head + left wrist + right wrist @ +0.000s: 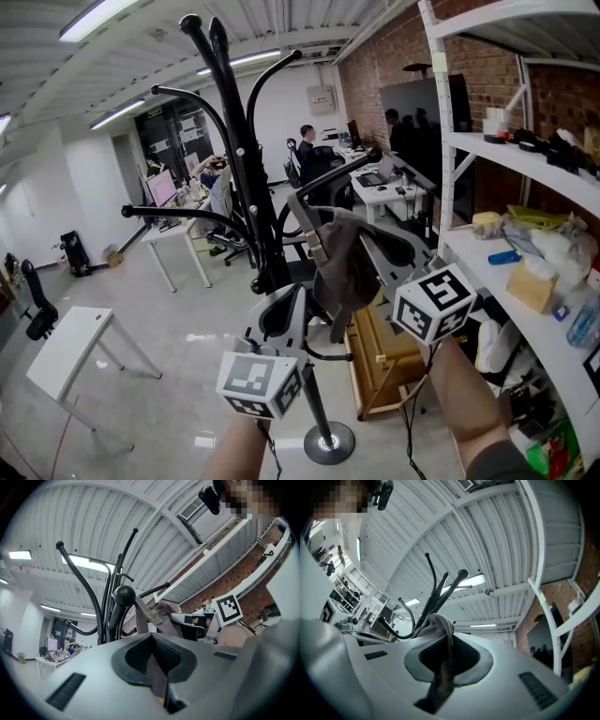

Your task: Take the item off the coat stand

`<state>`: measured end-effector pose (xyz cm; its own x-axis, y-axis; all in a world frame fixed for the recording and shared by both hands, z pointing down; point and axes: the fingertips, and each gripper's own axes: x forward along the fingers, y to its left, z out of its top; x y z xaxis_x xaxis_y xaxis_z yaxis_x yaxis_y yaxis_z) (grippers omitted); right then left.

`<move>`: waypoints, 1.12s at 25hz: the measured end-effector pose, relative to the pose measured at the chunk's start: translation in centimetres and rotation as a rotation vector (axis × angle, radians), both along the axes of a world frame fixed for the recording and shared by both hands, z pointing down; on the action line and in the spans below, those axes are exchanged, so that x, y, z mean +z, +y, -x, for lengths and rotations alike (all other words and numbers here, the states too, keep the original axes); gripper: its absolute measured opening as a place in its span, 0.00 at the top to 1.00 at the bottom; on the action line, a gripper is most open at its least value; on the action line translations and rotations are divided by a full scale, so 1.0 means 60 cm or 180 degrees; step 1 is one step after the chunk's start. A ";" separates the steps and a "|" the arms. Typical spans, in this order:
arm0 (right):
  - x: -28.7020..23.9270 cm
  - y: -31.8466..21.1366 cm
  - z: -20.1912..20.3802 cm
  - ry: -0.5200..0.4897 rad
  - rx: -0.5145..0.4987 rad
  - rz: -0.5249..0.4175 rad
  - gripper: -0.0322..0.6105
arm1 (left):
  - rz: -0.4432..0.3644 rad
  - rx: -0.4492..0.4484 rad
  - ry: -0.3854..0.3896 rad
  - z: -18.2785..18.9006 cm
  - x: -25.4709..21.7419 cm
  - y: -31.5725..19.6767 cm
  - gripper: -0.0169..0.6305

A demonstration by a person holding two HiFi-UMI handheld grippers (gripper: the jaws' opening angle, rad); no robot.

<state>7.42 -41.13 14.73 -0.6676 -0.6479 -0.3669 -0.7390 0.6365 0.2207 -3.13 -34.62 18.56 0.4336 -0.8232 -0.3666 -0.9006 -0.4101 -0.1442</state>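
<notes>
Grey-brown cloth, soft and creased, is what both of your tools are gripping. The item (345, 264) hangs from an up-slanting arm (349, 169) of the coat stand (240, 159), on the stand's shelving side, and a webbing strap with a tan buckle (317, 244) runs up toward that arm. Your left tool (296, 302) is clamped narrow on a fold of it just beside the stand's pole. Your right tool (364, 246) is pinched tight on the bunched cloth further out from the pole.

The stand is thin, glossy black tube, tall over a small round base (328, 441), so I judge it top-heavy. If you drag the item sideways or downward, the whole stand could lean and tip with it. Each curved arm ends in a ball knob (124, 595). If you do not lift the cloth up and out along the arm, the strap or a loop may catch behind that knob, and the neighbouring arms could snag a trailing end.

The cloth is limp and thin, and each tool seems to hold only a pinch. It may slide through the dark ribbed pads (165, 651), or stretch rather than follow you. Uneven pulls from your two tools would twist it tighter round the arm
</notes>
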 end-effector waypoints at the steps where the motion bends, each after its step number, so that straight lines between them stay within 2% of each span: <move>1: -0.004 0.000 -0.001 -0.0009 0.0003 -0.0016 0.90 | -0.0006 0.0000 -0.0002 0.000 0.000 0.000 0.96; 13: -0.039 -0.003 -0.019 -0.0097 0.0017 -0.0180 0.91 | -0.0027 0.0120 0.0016 -0.020 -0.010 -0.013 0.96; 28: -0.125 0.015 -0.127 -0.0398 0.0229 -0.0443 0.91 | -0.0165 0.0369 0.0028 -0.082 -0.040 -0.033 0.96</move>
